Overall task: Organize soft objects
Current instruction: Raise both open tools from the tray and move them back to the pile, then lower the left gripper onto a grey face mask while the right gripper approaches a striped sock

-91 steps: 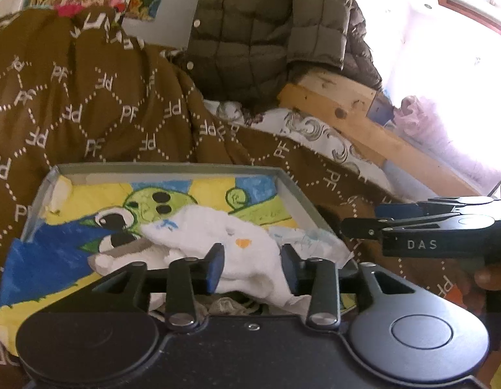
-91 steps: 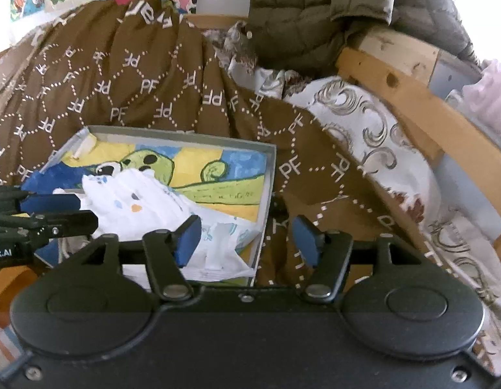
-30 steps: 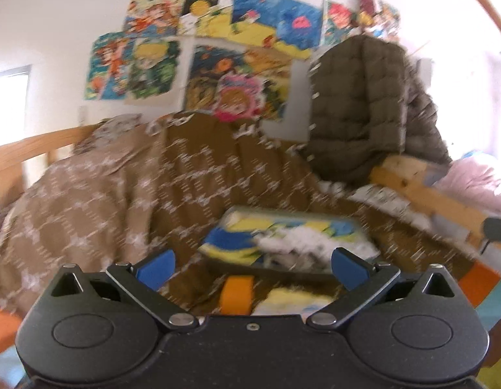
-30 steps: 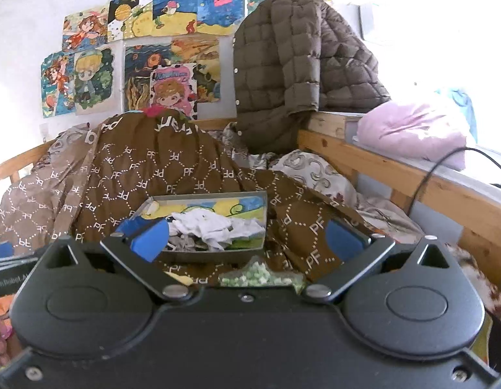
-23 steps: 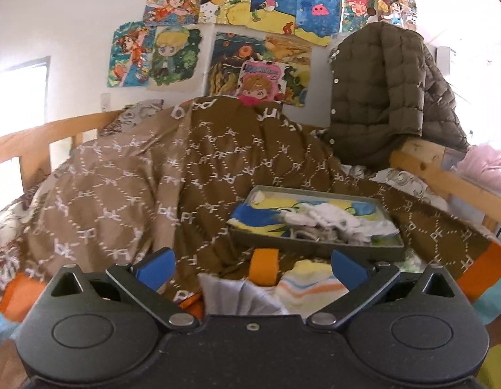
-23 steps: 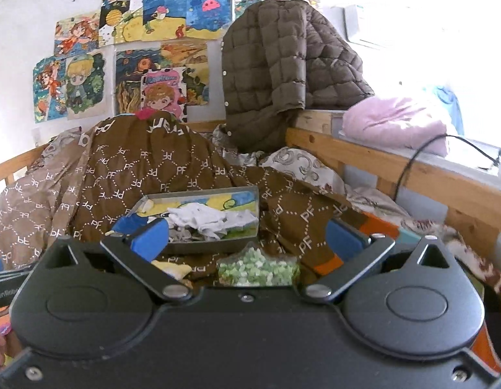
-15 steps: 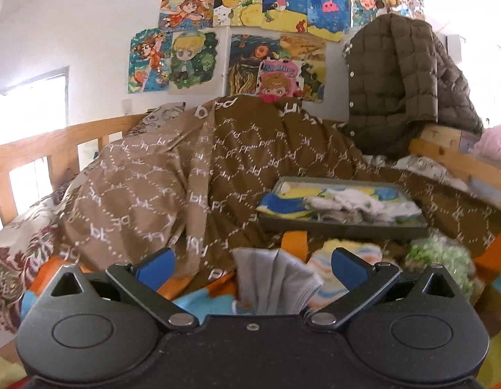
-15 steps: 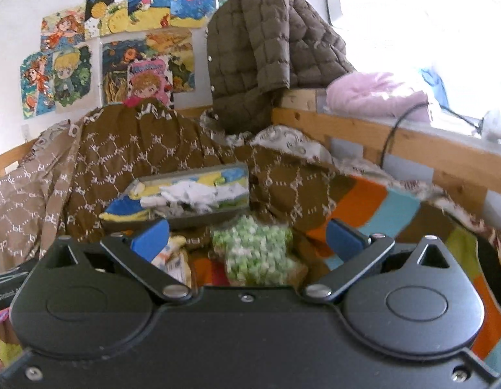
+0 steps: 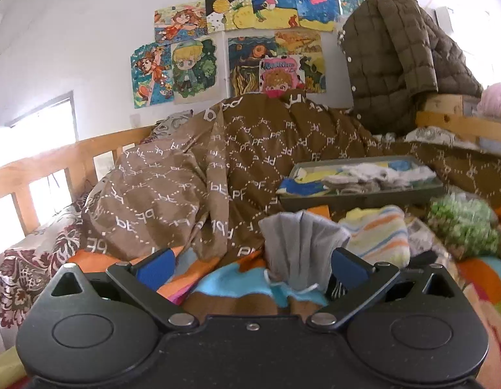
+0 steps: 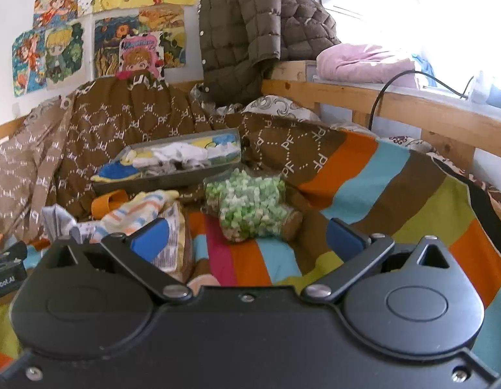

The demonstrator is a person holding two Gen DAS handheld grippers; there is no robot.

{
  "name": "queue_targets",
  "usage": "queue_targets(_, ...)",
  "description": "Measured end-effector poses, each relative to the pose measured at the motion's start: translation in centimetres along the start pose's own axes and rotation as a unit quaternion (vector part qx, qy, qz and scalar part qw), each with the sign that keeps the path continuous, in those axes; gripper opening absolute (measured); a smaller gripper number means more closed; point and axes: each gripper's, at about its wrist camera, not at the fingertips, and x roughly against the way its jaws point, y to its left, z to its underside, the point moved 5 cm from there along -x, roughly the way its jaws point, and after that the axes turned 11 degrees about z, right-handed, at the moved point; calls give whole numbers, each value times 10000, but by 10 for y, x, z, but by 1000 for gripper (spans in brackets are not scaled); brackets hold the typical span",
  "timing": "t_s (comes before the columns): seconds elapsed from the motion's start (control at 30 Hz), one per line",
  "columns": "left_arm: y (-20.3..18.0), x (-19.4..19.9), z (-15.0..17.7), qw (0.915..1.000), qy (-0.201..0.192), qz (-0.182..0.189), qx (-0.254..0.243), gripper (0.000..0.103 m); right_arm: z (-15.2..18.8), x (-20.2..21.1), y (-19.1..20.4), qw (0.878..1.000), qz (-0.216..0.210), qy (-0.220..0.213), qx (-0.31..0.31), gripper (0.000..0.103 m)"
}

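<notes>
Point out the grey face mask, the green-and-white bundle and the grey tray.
grey face mask (image 9: 300,243), left wrist view, pleated middle.
green-and-white bundle (image 10: 248,202), right wrist view, its centre.
grey tray (image 9: 363,195), left wrist view, front wall.

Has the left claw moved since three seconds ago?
Yes. The left claw has pulled back from the tray, which now sits far ahead, and it is open near the grey cloth.

Grey cloth (image 9: 299,246) bunched upright, striped sock (image 9: 378,236) beside it, white socks (image 9: 376,175) in tray (image 9: 363,196)

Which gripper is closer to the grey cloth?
Left. The left gripper sits open right before the grey cloth, its right finger beside it. The right gripper faces the green-and-white bundle, off to the side.
</notes>
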Motion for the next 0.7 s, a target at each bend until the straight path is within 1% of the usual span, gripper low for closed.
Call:
queue_targets(0.13,1,0,10,9998,177,61,23,102,13,0,13,9998,43,2,186,102)
queue_targets(0.3,6,-1,19,9996,259,67,-10,102,28,-2,27,9996,-1,143,237,102)
queue_targets(0.7,28,-5,38,9978,617,-238,52,102,45,-17,52,9978,-170,488,416,103)
